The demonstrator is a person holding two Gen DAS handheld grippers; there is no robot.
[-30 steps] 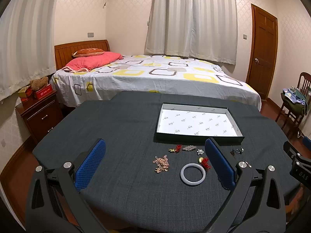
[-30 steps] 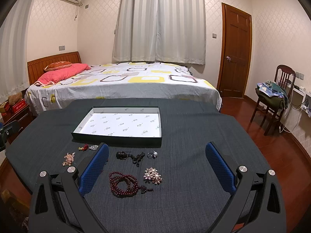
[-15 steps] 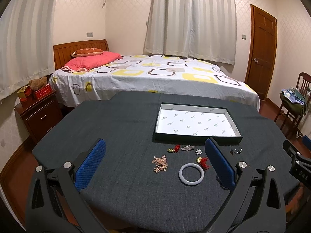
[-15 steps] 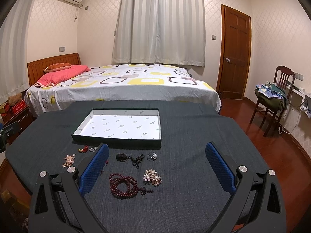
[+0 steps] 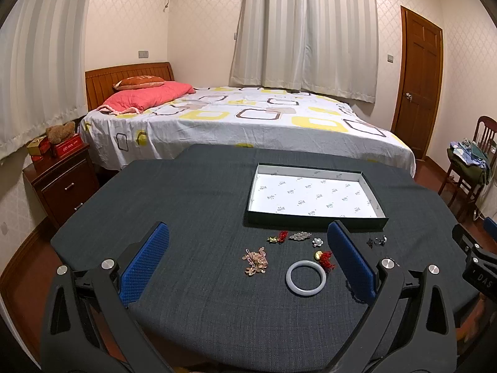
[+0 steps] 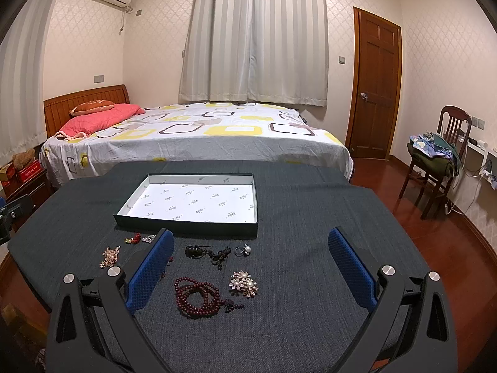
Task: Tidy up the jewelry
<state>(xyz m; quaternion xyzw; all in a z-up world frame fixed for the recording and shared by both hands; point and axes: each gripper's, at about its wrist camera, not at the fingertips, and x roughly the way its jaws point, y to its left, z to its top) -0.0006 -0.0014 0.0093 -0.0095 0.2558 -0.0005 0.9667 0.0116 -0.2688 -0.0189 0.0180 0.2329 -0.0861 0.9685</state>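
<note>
A shallow dark box with a white lining sits empty on the dark table. In front of it lies loose jewelry: a white bangle, a pink beaded piece, small red-and-gold charms, a silver brooch, a dark red bead string, a flower brooch, a black cord pendant and a pearl ring. My left gripper is open and empty above the pink piece and bangle. My right gripper is open and empty above the bead string and brooch.
The dark cloth-covered table fills the foreground. Behind it stands a bed. A wooden nightstand is at the left, a chair with clothes and a door at the right.
Both grippers have drifted slightly; the table and box sit a little lower in both views. No jewelry has moved.
</note>
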